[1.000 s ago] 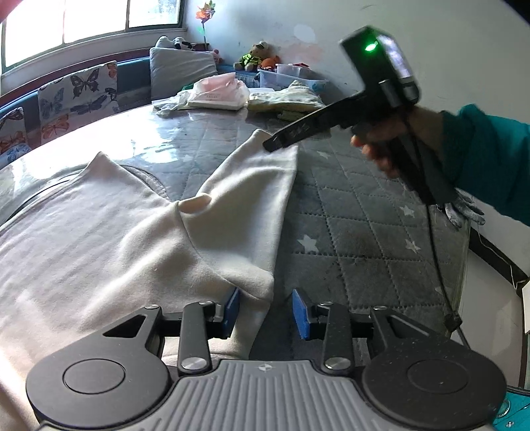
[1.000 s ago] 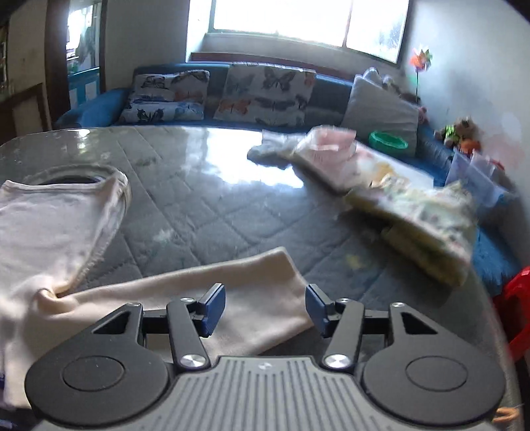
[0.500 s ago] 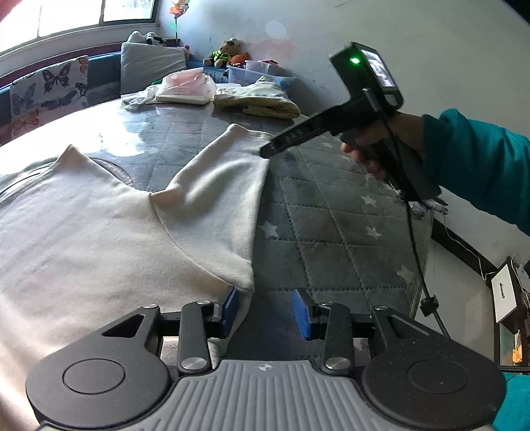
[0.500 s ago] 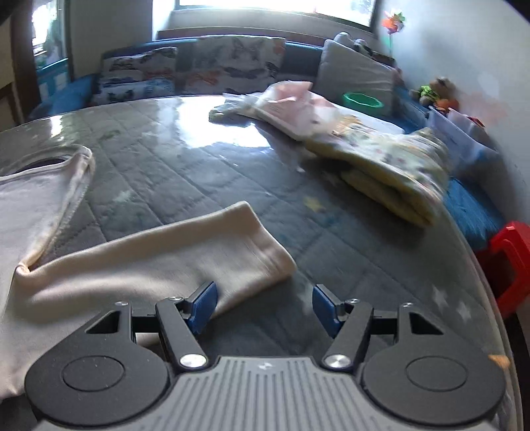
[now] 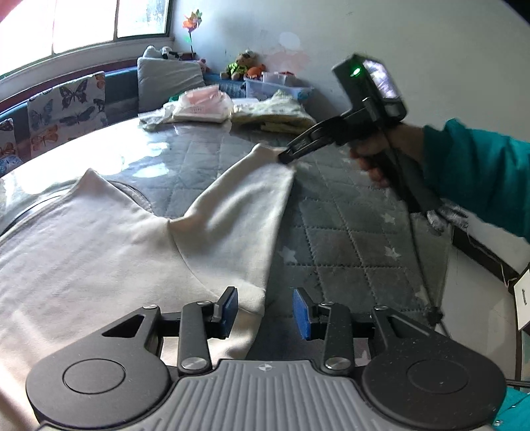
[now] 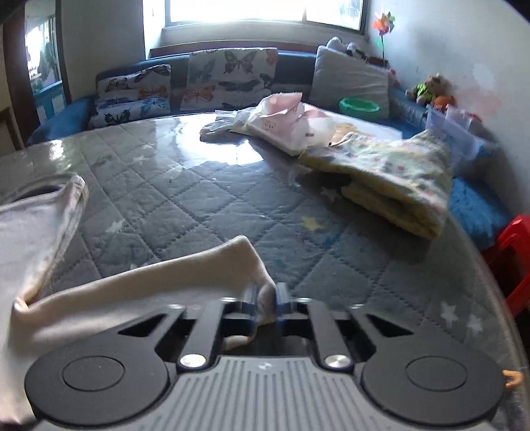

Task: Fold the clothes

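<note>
A black two-finger left gripper (image 5: 265, 313) with blue pads and silver screws is seen, and a teal sleeve (image 5: 477, 179) worn behind the green-lit, black-cabled right gripper (image 5: 285, 156).

Both cams ride right behind their own jaws, tilted down at the quilted table (image 5: 347, 232), super close to the cloth. Left wrist view faces the far corner with the pinwheel (image 5: 191, 25) at 11 o'clock. Right wrist view faces the window and butterfly cushions (image 6: 232, 76) at 12. Both share the cream sleeve (image 5: 245, 202), the folded clothes pile (image 6: 391, 179) and that pinwheel corner.
</note>
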The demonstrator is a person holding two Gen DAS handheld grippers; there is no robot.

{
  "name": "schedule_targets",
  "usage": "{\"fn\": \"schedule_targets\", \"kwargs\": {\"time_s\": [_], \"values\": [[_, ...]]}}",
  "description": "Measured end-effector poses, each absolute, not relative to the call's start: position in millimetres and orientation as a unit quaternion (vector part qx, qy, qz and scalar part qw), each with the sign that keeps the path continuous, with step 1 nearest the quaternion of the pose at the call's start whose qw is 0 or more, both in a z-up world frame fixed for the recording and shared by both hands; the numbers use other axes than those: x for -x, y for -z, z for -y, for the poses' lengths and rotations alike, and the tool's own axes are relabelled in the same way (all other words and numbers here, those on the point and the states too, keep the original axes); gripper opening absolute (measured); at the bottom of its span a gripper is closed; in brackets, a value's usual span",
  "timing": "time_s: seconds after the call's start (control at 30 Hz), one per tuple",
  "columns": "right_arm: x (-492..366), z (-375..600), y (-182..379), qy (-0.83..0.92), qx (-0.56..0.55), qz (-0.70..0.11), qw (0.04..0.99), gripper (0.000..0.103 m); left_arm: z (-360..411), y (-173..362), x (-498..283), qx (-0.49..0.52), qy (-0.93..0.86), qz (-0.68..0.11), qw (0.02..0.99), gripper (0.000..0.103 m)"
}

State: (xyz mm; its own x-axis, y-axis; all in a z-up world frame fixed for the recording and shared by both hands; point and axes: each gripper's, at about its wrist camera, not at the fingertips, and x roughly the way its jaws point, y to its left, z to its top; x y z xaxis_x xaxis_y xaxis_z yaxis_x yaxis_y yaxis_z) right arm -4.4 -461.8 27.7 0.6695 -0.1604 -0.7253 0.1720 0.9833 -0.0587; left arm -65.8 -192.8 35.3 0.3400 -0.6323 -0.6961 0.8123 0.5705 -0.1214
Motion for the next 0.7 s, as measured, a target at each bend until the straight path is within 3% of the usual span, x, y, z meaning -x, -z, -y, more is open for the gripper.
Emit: {"fn": "schedule_targets", "kwargs": {"time_s": [0.3,0.4,0.47,0.7], "values": [[43.4,468.4,-35.6,0.157,0.047,-0.395,0.904,0.005,201.0,-25.8,70.4,-0.107,0.488,-0.380,0.778,0.036],[43.0,472.1,-25.1,0.155,0.034,-0.406,0.900,0.017,197.0,-26.6,75.8,-0.104,0.486,-0.377,0.781,0.037],[43.6,470.0,-25.3,0.157,0.044,-0.397,0.903,0.038,184.1,-33.7,79.8,-0.092,0.482,-0.370,0.789,0.038],[53.2,442.5,-53.2,0.117,0.062,-0.357,0.925,0.043,104.5,-66.4,93.0,-0.050,0.410,-0.339,0.846,0.040]]}}
